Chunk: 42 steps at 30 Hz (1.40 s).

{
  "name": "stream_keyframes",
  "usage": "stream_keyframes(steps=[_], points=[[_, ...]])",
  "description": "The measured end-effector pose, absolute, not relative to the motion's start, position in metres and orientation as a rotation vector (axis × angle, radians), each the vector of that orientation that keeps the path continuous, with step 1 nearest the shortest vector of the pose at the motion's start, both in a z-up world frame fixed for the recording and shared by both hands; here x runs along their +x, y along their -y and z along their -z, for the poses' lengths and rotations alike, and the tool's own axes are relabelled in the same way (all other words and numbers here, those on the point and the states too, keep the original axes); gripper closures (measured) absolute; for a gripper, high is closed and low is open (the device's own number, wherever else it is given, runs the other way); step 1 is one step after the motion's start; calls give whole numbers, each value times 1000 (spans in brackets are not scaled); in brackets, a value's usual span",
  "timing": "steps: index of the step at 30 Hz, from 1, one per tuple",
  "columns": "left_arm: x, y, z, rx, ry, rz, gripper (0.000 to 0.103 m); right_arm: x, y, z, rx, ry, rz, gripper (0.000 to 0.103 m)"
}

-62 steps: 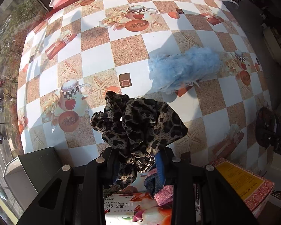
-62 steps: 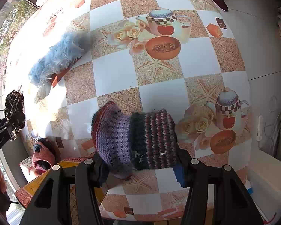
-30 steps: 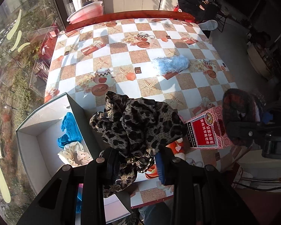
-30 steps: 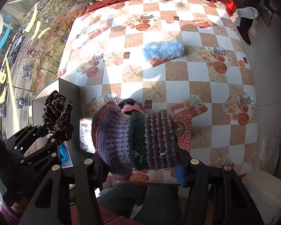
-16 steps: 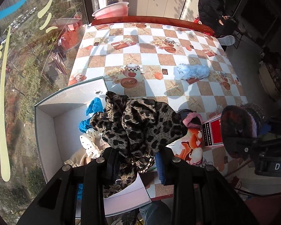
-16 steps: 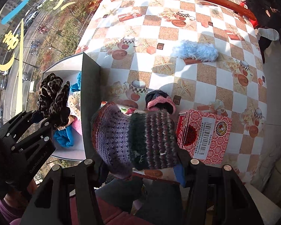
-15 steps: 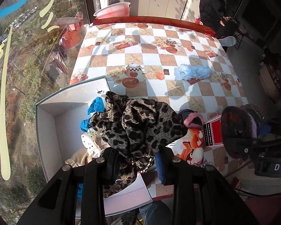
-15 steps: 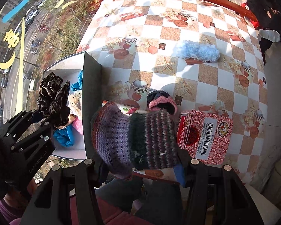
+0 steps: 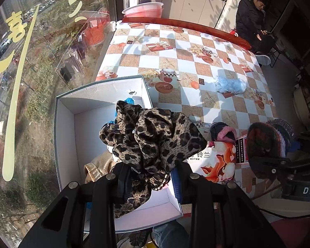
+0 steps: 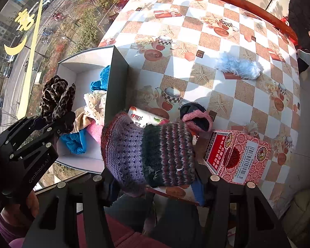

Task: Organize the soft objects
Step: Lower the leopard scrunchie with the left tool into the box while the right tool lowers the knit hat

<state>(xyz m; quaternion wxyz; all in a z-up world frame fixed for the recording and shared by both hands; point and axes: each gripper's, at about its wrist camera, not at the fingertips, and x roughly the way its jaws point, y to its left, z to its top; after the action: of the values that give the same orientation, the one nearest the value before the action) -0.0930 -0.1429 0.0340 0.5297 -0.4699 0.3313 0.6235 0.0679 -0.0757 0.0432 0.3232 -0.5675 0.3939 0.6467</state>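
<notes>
My left gripper [image 9: 148,177] is shut on a leopard-print scrunchie [image 9: 153,134] and hangs high over the open white box [image 9: 66,124]. The right wrist view shows that same scrunchie [image 10: 56,99] above the box [image 10: 116,78], which holds blue, dotted white, beige and pink soft pieces. My right gripper [image 10: 153,184] is shut on a striped purple knitted piece [image 10: 148,155], held over the table's near edge; it shows at the right in the left wrist view [image 9: 268,142]. A fluffy light blue piece [image 10: 237,66] lies on the checked tablecloth [image 10: 196,41]. A pink and black knitted piece [image 10: 196,117] lies by the cartons.
A red patterned carton [image 10: 237,155] and a white flowered carton [image 9: 217,161] lie at the near table edge. A pink basin [image 9: 142,10] stands beyond the far end. A person in dark clothes [image 9: 250,16] sits at the far right. A window runs along the left.
Both grippers have shifted left with their loads, bringing the white box further under the left gripper. Both views have rolled a little. Neither grip has changed.
</notes>
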Motion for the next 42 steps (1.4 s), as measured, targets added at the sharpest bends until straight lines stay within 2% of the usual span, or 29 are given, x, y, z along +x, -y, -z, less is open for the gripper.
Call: stream_keyframes(steps=[42], points=[[-131,166,-20,-1209,-762,-1559,68,21,85,-34,-1613,-959,-1755,46]])
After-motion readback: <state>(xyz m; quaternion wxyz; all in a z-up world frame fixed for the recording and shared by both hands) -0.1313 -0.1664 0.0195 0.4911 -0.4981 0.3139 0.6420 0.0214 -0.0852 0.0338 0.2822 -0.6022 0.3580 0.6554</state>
